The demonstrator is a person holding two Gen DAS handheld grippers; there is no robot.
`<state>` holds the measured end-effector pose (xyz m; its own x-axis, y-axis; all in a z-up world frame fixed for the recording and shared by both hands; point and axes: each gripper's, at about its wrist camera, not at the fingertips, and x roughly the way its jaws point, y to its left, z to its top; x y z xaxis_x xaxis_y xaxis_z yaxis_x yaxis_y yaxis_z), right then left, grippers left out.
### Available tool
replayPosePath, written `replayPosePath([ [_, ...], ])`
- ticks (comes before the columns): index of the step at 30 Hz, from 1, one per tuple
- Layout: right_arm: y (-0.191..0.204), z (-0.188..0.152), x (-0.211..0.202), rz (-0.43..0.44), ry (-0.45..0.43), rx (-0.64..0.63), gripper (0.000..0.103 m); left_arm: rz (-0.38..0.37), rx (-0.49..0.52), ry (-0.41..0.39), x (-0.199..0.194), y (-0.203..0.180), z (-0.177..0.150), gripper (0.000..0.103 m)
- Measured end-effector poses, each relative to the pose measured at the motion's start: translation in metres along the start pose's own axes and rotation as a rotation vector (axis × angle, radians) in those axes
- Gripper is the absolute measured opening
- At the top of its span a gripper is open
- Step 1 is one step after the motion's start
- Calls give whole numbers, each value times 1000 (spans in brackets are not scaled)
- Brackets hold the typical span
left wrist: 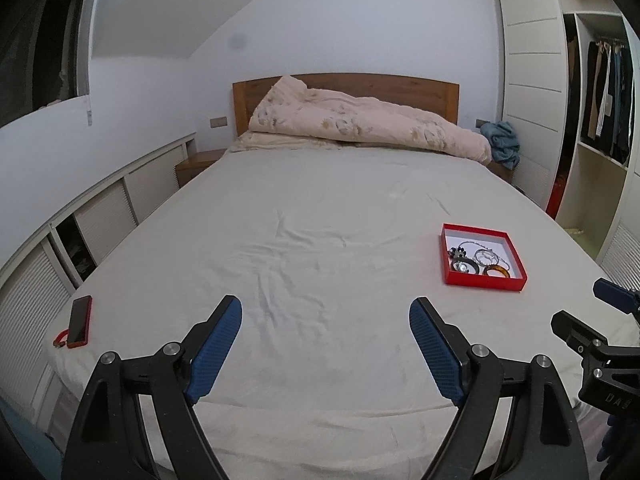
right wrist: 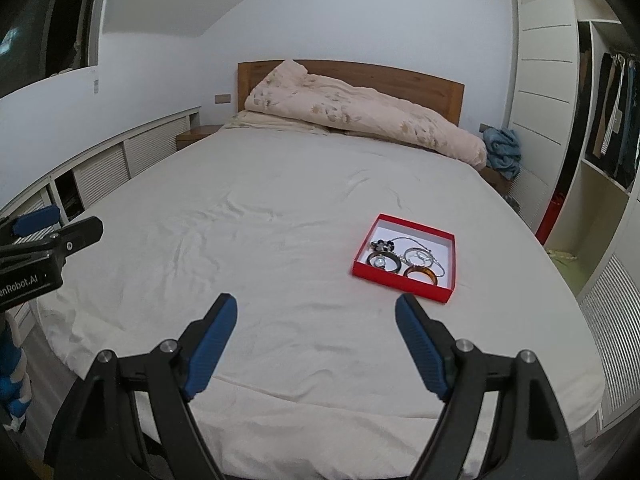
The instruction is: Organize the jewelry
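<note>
Both tools, seen from the foot of the bed. Left tool [left wrist: 326, 320] and right tool [right wrist: 316, 316] hang over the near edge of the sheet with jaws spread wide and nothing between the blue pads. Near the left corner of the bed [left wrist: 320, 208] lies a red phone [left wrist: 79, 321], well apart from the task's things. Farther up and to the right sits a shallow red box [right wrist: 404, 278], lidless, its corner turned toward the viewer. Inside it, gathered toward the near half, lie the jewelry pieces: a dark bangle with a watch face [right wrist: 383, 262], an amber bangle [right wrist: 420, 274], a silver bracelet [right wrist: 418, 257], a dark flower-shaped piece [right wrist: 382, 245] and a thin chain [right wrist: 400, 239]; some of them touch or overlap. No jewelry shows loose on the sheet. From either tool the box lies ahead and to the right; it is nearer the right tool, which is thus judged better placed to reach it. All pieces already rest in the box; whether they are sorted or awaiting sorting cannot be told. Beyond, a rolled quilt [right wrist: 360, 116] rests against the headboard [right wrist: 400, 76].
</note>
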<state>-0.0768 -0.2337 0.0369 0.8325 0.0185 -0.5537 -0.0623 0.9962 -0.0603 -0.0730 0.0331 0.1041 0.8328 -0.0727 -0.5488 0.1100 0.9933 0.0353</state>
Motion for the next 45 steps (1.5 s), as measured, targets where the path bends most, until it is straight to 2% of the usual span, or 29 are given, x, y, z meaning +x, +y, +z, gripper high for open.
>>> replayPosePath([
  [18,7,-2,-19,-1,-39,-16,81,2,-19,-18,-21,11,-8,87],
  [45,0,-11,-11,-30,-21,4,86,-13,-12,17,-10,7,-15,87],
])
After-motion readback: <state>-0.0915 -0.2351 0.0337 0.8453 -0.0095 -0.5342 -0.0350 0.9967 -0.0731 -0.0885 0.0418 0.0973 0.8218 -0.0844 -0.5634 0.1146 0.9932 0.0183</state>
